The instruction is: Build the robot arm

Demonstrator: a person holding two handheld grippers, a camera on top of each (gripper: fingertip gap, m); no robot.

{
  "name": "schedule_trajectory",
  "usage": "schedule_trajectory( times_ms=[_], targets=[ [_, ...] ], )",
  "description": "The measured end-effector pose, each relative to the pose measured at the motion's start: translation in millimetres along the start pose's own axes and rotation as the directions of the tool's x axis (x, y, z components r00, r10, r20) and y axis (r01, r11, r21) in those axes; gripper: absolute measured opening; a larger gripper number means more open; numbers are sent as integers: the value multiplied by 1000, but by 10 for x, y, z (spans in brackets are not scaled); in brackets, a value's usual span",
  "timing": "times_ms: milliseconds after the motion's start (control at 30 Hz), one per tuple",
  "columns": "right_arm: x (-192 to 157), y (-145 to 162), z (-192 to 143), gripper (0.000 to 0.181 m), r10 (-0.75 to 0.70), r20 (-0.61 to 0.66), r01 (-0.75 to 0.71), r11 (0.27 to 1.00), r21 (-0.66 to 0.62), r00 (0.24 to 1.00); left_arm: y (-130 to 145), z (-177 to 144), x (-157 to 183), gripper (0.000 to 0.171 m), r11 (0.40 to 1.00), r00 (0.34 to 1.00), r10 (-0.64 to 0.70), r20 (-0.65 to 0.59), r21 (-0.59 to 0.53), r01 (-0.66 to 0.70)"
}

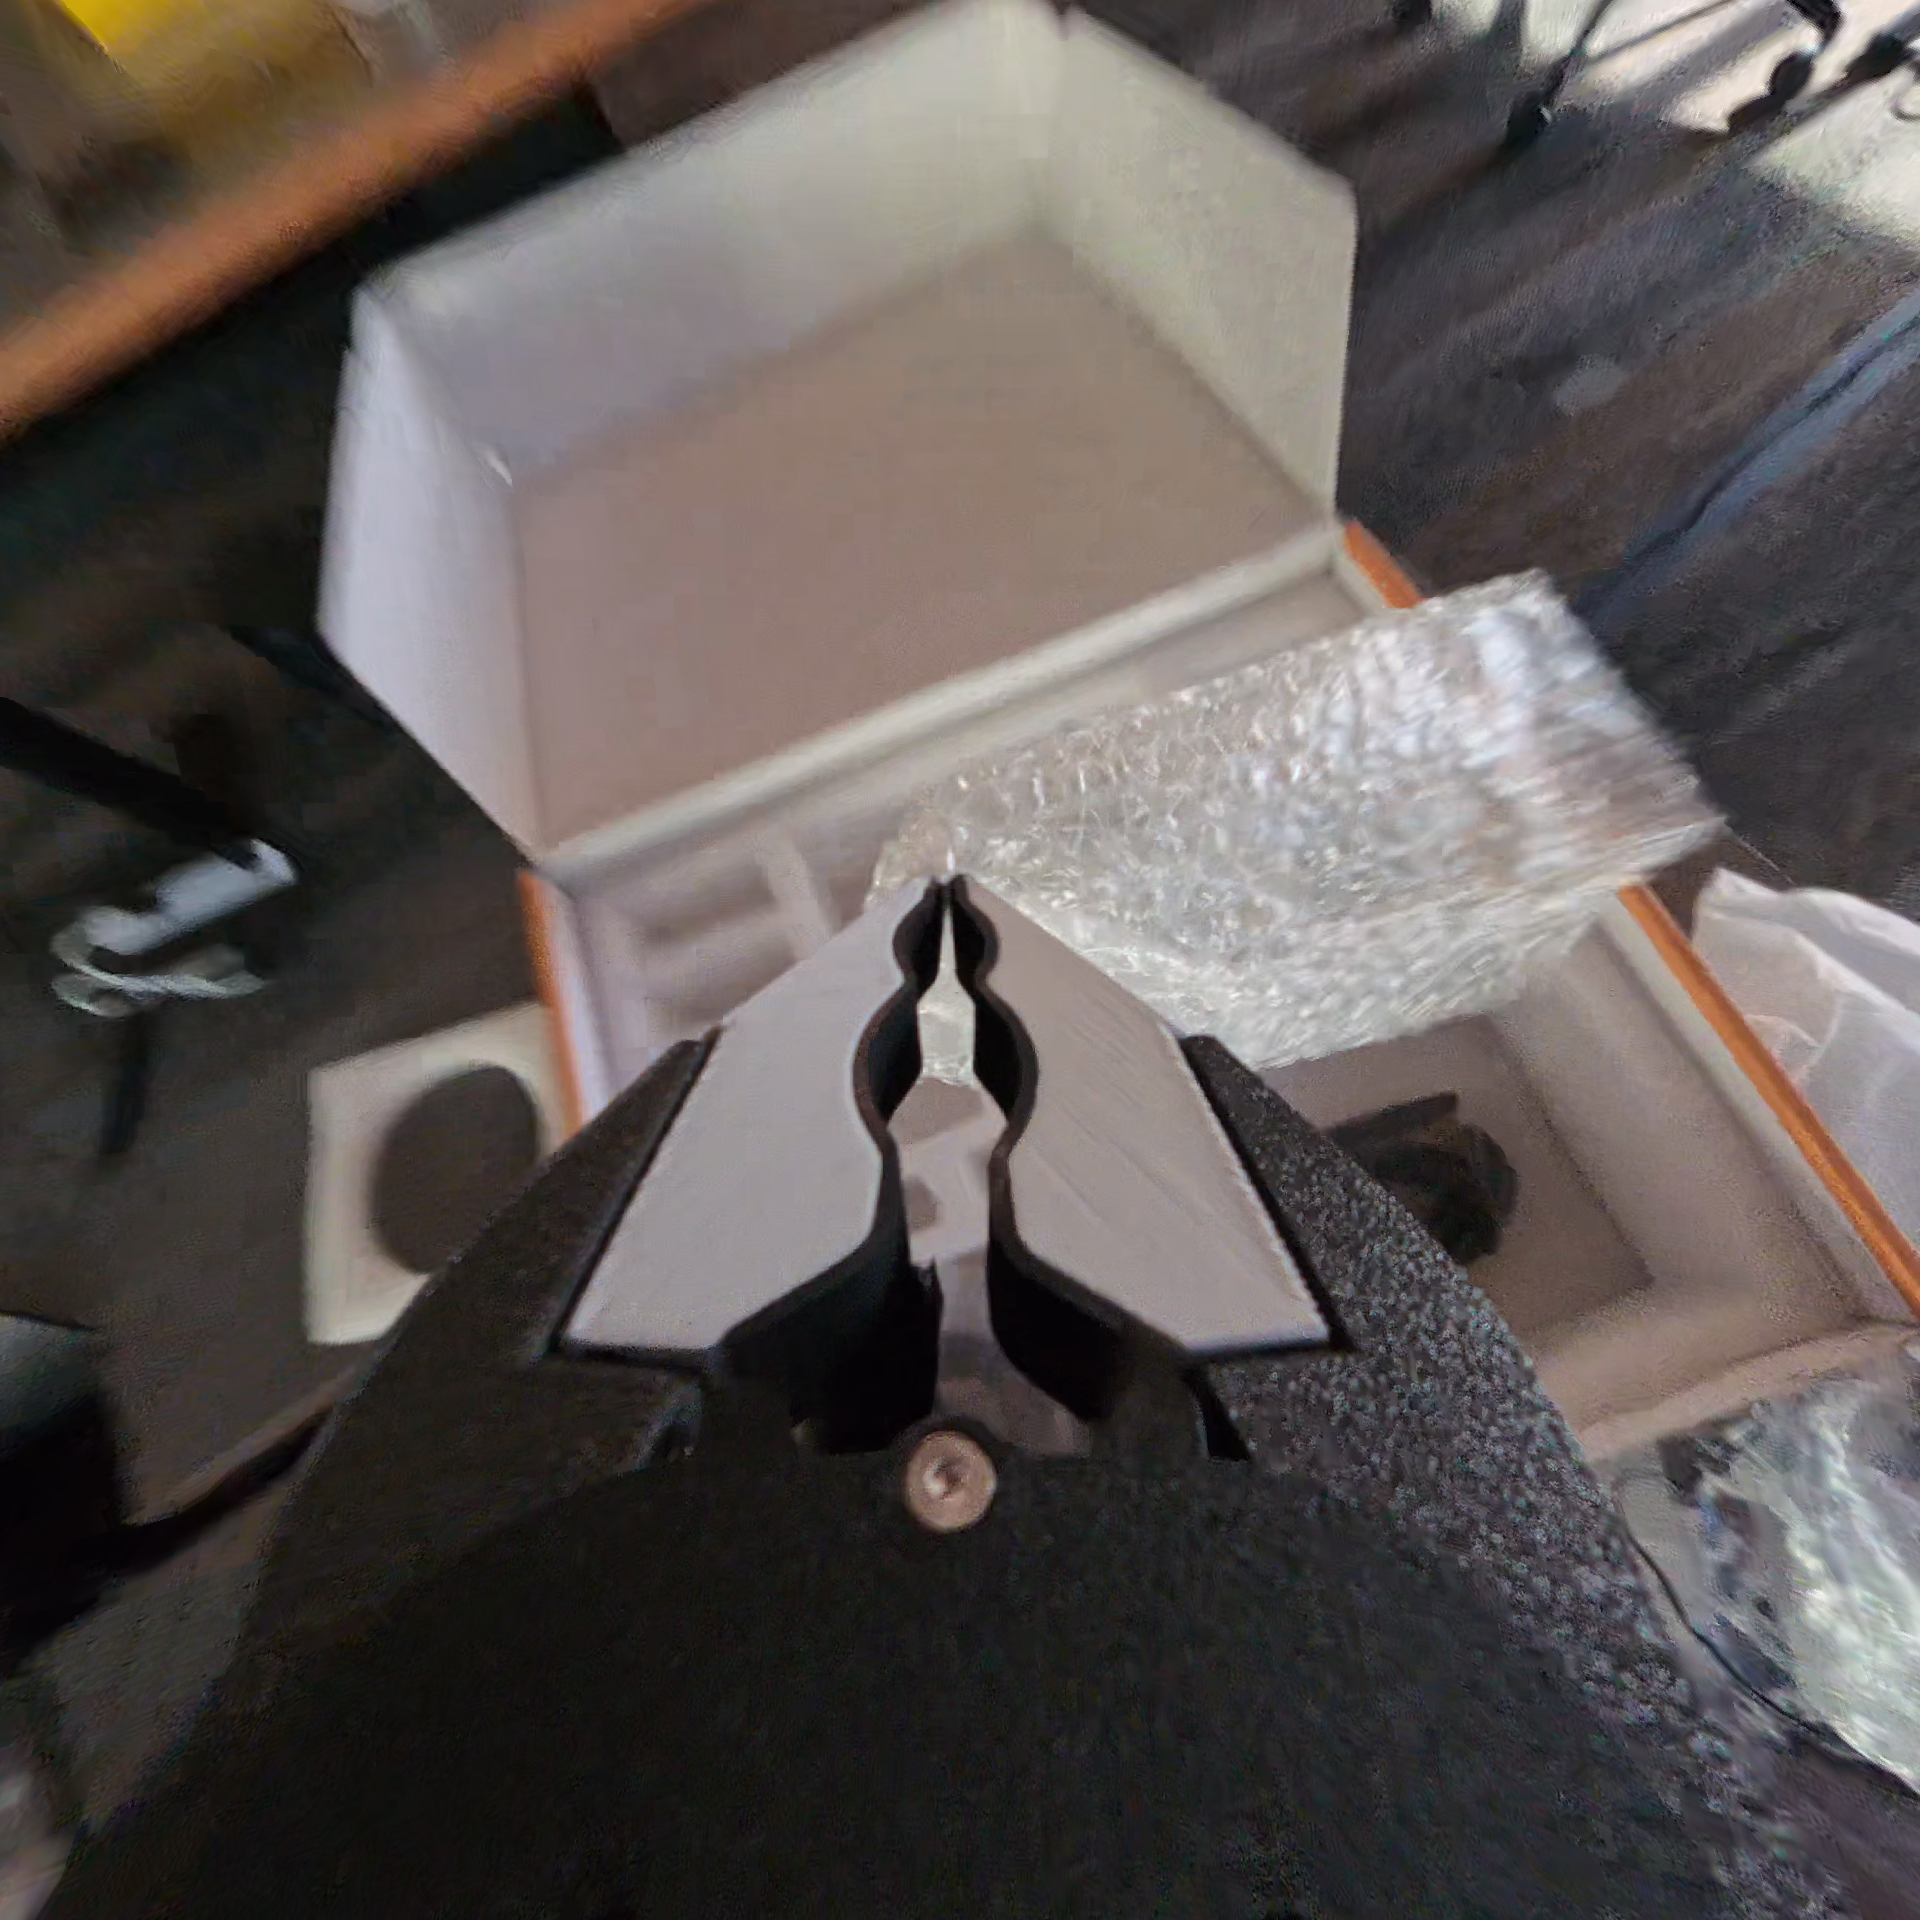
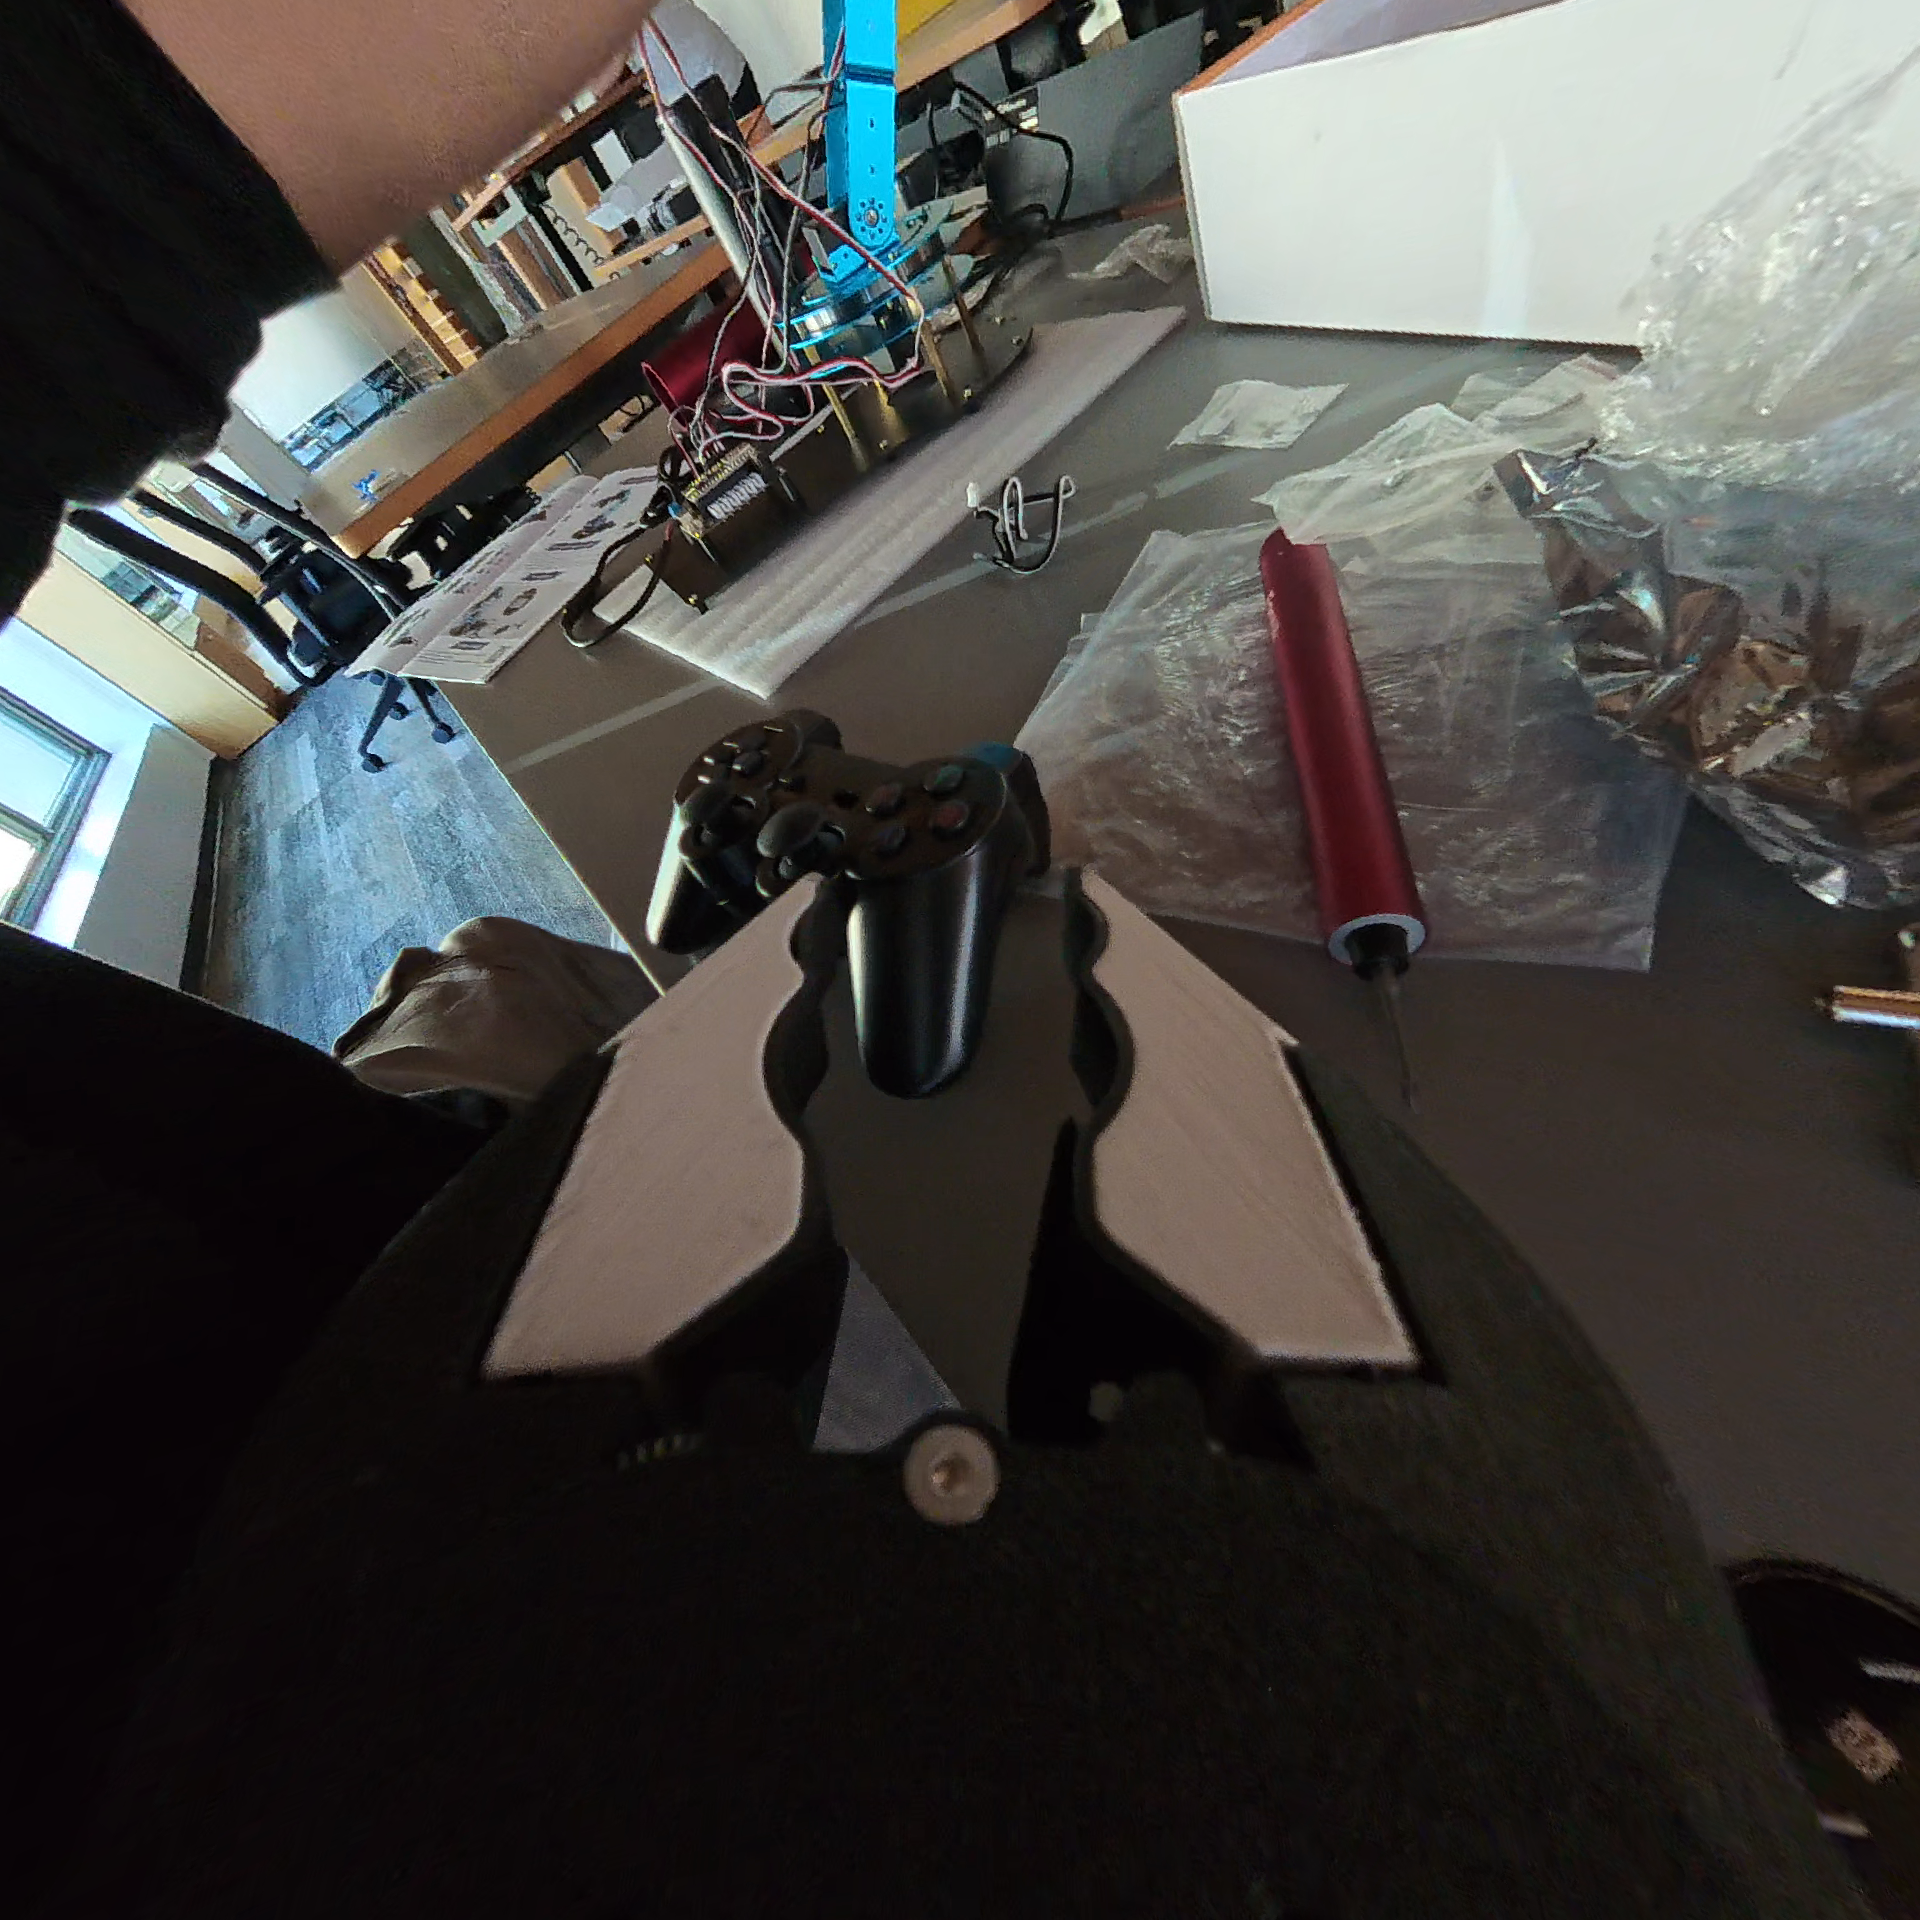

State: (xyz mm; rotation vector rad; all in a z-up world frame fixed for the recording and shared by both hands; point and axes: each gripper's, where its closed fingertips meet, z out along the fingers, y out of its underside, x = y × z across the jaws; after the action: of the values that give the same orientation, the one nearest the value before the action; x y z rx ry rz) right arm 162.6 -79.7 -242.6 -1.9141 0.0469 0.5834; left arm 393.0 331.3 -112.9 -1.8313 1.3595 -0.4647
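My left gripper (image 1: 945,885) is shut on the edge of a clear bubble wrap sheet (image 1: 1299,821) and holds it above an open white box (image 1: 831,416). The box has an orange-edged base and a white foam insert (image 1: 1558,1049) with several compartments. A dark object (image 1: 1439,1179) lies in one compartment. My right gripper (image 2: 945,891) is shut on a black game controller (image 2: 831,821), with one handle between the fingers. It holds the controller just above the near edge of a grey table (image 2: 1558,1195).
A red cylindrical tool with a thin tip (image 2: 1340,748) lies on clear plastic bags (image 2: 1195,727). A blue robot arm with wires (image 2: 862,208), a foam sheet (image 2: 883,499), a booklet (image 2: 488,597) and a white box (image 2: 1455,177) stand farther off. A foam piece with a round hole (image 1: 353,1195) lies left of the box. My hands' fingertips stand some 50 cm from each other.
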Motion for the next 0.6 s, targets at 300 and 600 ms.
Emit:
schedule_trajectory(
  times_ms=[300, 600],
  targets=[
    [-90, -28, 59, 40, 0, 50, -2, 999, 43, 999, 733, -1060, 370, 56, 993, 956, -48, -288, 87, 76],
    [-458, -415, 400, 38, -210, -24, 212, 975, 69, 977, 3057, -3522, -604, 48, 989, 999, -29, -28, 145, 33]
  ],
)
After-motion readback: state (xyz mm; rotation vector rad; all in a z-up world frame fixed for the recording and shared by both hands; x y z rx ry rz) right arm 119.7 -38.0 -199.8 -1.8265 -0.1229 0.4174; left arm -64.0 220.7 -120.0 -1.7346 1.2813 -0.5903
